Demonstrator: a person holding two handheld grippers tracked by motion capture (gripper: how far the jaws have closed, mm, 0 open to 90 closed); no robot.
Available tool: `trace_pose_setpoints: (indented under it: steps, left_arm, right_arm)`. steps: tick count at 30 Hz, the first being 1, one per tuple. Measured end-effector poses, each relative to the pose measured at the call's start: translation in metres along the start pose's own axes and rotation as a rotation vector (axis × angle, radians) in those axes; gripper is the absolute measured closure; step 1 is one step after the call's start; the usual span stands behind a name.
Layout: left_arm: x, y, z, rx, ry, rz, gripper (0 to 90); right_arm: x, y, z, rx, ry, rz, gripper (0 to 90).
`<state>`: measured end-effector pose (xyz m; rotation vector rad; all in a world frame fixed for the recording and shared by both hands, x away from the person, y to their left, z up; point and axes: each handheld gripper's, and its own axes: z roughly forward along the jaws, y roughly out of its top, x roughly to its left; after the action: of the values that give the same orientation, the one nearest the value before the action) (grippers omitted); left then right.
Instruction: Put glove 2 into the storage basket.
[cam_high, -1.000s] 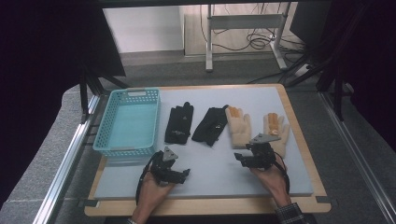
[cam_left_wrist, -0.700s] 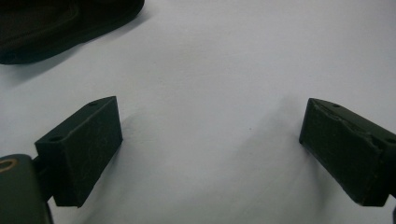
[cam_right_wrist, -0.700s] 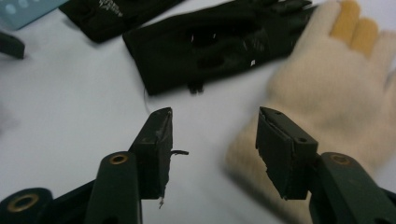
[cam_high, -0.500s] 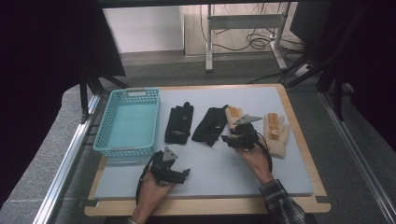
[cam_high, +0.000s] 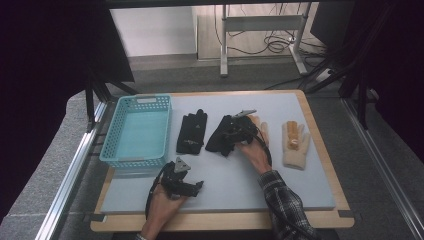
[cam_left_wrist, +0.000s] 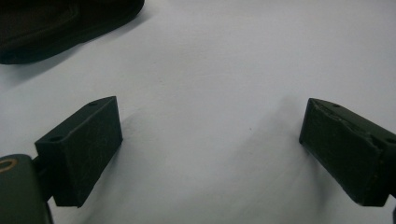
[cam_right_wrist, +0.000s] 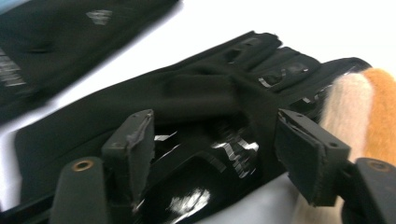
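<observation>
Leftward goes the right gripper (cam_high: 234, 134) — off the tan gloves and onto the black glove (cam_high: 220, 135).

Its jaws stand apart on either side of that glove's glossy palm, not clamped. That glove lies mid-table between a second black glove (cam_high: 192, 132) and a tan glove (cam_high: 260, 129); another tan glove (cam_high: 295, 145) lies farther right, the blue basket (cam_high: 137, 131) left. Nearer the person, the left gripper (cam_high: 189, 187) rests spread wide over bare table (cam_left_wrist: 224, 70) — holding nothing.

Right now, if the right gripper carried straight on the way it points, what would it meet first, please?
Most likely the black glove: the right gripper has its jaws open on either side of it, though whether they touch is unclear.
</observation>
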<state>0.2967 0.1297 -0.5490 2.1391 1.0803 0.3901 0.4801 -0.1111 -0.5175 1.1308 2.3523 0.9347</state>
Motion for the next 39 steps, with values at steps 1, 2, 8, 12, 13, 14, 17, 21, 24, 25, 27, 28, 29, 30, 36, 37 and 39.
trace_pose_setpoints:
  steps: [1, 2, 8, 12, 13, 14, 17, 21, 24, 25, 27, 28, 29, 30, 36, 37, 39]
  left_arm:
    - [0.000, 0.000, 0.000, -0.003, -0.002, -0.004, 5.9]
    - [0.000, 0.000, 0.000, -0.003, -0.002, -0.004, 5.9]
    - [0.000, 0.000, 0.000, -0.003, -0.001, -0.004, 5.9]
    - [0.000, 0.000, 0.000, -0.003, -0.002, -0.004, 5.9]
    - [0.000, 0.000, 0.000, -0.003, -0.002, -0.004, 5.9]
    - [0.000, 0.000, 0.000, -0.002, -0.002, -0.004, 6.0]
    - [0.000, 0.000, 0.000, -0.003, -0.003, -0.006, 6.0]
    - [0.000, 0.000, 0.000, 0.000, -0.002, -0.002, 5.9]
    - [0.000, 0.000, 0.000, 0.000, -0.003, -0.003, 5.9]
    - [0.000, 0.000, 0.000, 0.000, -0.003, -0.003, 5.9]
    - [0.000, 0.000, 0.000, 0.001, -0.002, -0.001, 6.0]
    - [0.000, 0.000, 0.000, 0.001, -0.002, 0.000, 6.0]
    - [0.000, 0.000, 0.000, 0.001, -0.002, -0.001, 6.0]
    - [0.000, 0.000, 0.000, 0.000, -0.002, -0.001, 6.0]
    - [0.000, 0.000, 0.000, -0.002, -0.006, -0.004, 6.0]
    - [0.002, -0.001, -0.001, -0.004, -0.017, -0.007, 5.8]
    - [0.003, -0.003, -0.004, 0.001, -0.015, -0.001, 5.7]
  right_arm:
    - [-0.001, 0.001, 0.005, 0.016, -0.012, 0.001, 27.6]
    - [-0.002, 0.002, 0.011, 0.040, -0.014, 0.003, 28.3]
    - [0.005, 0.006, 0.012, 0.050, 0.018, 0.006, 63.2]
    - [0.006, 0.006, 0.012, 0.049, 0.058, 0.008, 81.3]
    - [0.007, 0.007, 0.011, 0.052, 0.057, -0.002, 82.1]
    - [0.008, 0.008, 0.011, 0.052, 0.055, -0.017, 82.5]
    - [0.006, 0.012, 0.004, 0.019, 0.094, -0.014, 82.7]
    - [0.010, 0.021, -0.010, -0.015, 0.145, -0.043, 82.6]
    - [0.019, 0.027, -0.020, -0.034, 0.181, -0.072, 82.5]
    - [0.019, 0.027, -0.020, -0.034, 0.181, -0.072, 82.5]
    - [0.027, 0.030, -0.032, -0.045, 0.202, -0.115, 82.5]
    - [0.030, 0.031, -0.037, -0.047, 0.210, -0.128, 82.5]
    - [0.033, 0.032, -0.042, -0.056, 0.217, -0.134, 82.5]
    - [0.035, 0.032, -0.048, -0.065, 0.229, -0.138, 82.4]
    - [0.049, 0.022, -0.076, -0.078, 0.278, -0.184, 82.3]
    - [0.052, 0.012, -0.085, -0.078, 0.297, -0.196, 82.3]
    - [0.054, 0.000, -0.094, -0.079, 0.311, -0.204, 82.3]
